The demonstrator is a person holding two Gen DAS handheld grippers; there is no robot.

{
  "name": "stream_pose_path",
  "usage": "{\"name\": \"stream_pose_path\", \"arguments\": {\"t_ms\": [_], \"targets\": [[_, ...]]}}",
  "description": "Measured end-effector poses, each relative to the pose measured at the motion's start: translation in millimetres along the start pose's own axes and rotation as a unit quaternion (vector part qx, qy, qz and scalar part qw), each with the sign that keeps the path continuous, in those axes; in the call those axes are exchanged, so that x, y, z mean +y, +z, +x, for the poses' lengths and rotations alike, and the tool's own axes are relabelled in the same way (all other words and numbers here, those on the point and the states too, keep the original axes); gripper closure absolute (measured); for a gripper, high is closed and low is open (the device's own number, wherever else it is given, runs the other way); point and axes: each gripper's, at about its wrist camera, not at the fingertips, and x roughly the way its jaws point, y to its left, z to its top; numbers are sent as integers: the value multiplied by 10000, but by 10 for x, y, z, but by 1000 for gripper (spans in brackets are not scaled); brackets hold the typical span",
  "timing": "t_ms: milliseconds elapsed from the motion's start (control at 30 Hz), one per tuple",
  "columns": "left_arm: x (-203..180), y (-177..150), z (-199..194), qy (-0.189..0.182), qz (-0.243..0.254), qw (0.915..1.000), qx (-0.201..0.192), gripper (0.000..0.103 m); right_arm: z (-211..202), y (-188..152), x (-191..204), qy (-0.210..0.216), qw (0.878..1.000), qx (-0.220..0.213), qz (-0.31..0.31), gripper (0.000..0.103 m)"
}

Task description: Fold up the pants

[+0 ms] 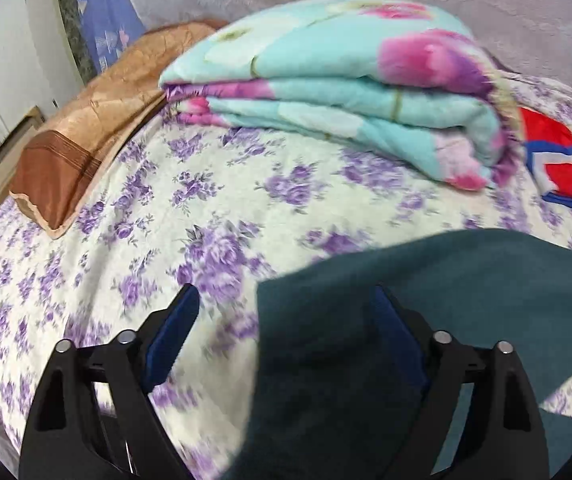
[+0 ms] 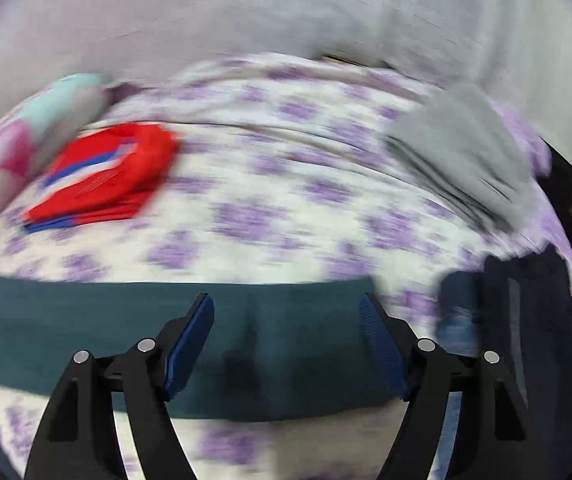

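Note:
Dark teal pants (image 1: pixel 426 320) lie on a bed with a purple-flowered sheet (image 1: pixel 206 208). In the left wrist view the left gripper (image 1: pixel 286 304) is open over the pants' left edge; its right finger is above the cloth, its left finger above the sheet. In the right wrist view the pants (image 2: pixel 126 328) stretch as a flat band across the lower frame, and the right gripper (image 2: pixel 286 312) is open just above them near their right end. The right wrist view is motion-blurred.
A folded turquoise-and-pink floral quilt (image 1: pixel 346 92) and a brown pillow (image 1: pixel 94 128) lie at the back. A folded red, blue and white garment (image 2: pixel 106 176) lies beside the quilt. A grey folded cloth (image 2: pixel 458 152) and dark clothes (image 2: pixel 526 320) lie at the right.

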Motion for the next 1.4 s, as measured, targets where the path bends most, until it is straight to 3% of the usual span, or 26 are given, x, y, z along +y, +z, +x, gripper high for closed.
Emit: {"name": "stream_pose_path", "arguments": {"t_ms": [100,167,300,400,500,567,700,800,833,867,900,1000,1133,1200,1267,1300,1367,1400], "targets": [[61,56,218,-206,17,9992,328,43,-73,17,331,329,9991,17,-267,27],[54,50,321,-320,136,9982,492,46,-95,39,506,525,9979,13,-392,27],[-38,19,396,-285,568,9973,366,47,-125,85,836,800,9945,14,-675,27],[-94,53,399,-501,774,9954,264,83,-61,129,1068,1134,9886,77,-984,27],[-143,63,375,-360,763,9963,179,83,105,180,1341,1304,9805,258,-1446,29],[-173,60,357,-266,818,9962,125,83,279,227,1496,1282,9763,417,-1696,46],[-93,84,332,-362,609,9974,114,83,587,244,1660,1324,9636,853,-2161,47],[-55,60,291,-454,474,9978,96,83,640,181,1721,1426,9550,836,-2462,48],[-50,67,299,-470,438,9979,106,83,636,184,1722,1705,9511,952,-2392,67],[-38,71,306,-498,382,9980,116,83,619,189,1730,1929,9472,1031,-2346,94],[-30,73,308,-508,320,9981,121,83,573,172,1764,1933,9451,981,-2444,99],[2,113,288,-504,105,9986,83,83,518,197,1759,1859,9492,825,-2402,100],[75,242,242,-465,-233,9986,-129,83,530,439,1560,1995,9670,516,-1499,100],[72,282,338,-451,-373,9983,24,83,648,443,1640,1684,9733,560,-1455,92],[48,266,439,-398,-346,9984,196,83,739,359,1759,1201,9724,807,-1831,67],[38,251,460,-408,-318,9984,247,83,706,352,1776,1089,9724,701,-1939,66],[61,238,451,-499,-277,9980,287,77,571,390,1707,1428,9708,552,-1849,58],[67,223,424,-528,-263,9979,276,65,542,428,1694,1544,9708,515,-1762,53]]}}
